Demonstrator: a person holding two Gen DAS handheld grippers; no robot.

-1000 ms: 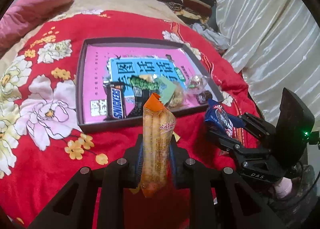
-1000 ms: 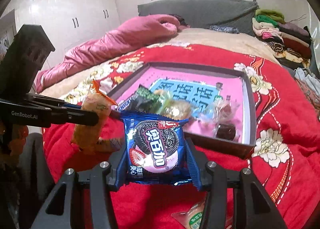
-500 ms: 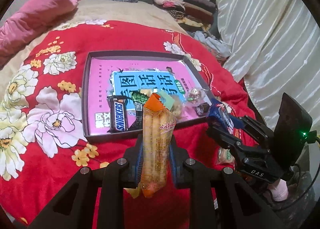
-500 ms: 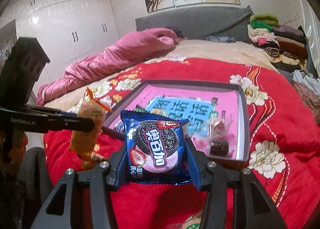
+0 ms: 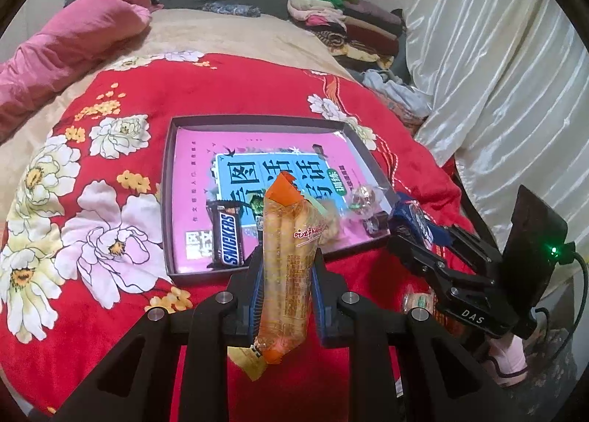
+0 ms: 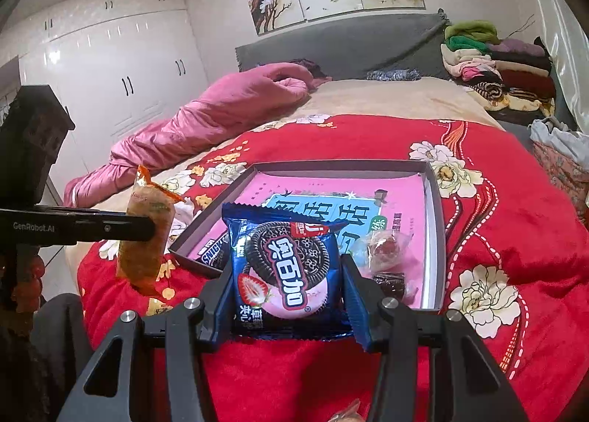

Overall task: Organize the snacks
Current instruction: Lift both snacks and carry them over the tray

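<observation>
My left gripper (image 5: pixel 286 267) is shut on a long orange snack packet (image 5: pixel 289 267), held upright above the red floral blanket, just short of the near wall of a dark shallow box (image 5: pixel 167 201) with a pink printed bottom. The box holds a Snickers bar (image 5: pixel 229 238) and several wrapped sweets (image 5: pixel 362 197). My right gripper (image 6: pixel 285 274) is shut on a blue cookie packet (image 6: pixel 285 267), near the box's (image 6: pixel 438 238) front corner. In the right wrist view the orange packet (image 6: pixel 145 238) hangs in the left gripper at the left. The left wrist view shows the right gripper (image 5: pixel 408 227) beside the box's right corner.
A small packet (image 5: pixel 418 302) lies on the blanket (image 5: pixel 110 238) under the right gripper. A pink quilt (image 6: pixel 221 116) is bunched at the far left of the bed. Folded clothes (image 6: pixel 493 64) are stacked at the headboard's right, and white curtains (image 5: pixel 497 72) hang on the right.
Both grippers have drawn back and up from the box, which now looks smaller and farther off. Each still holds its packet.
</observation>
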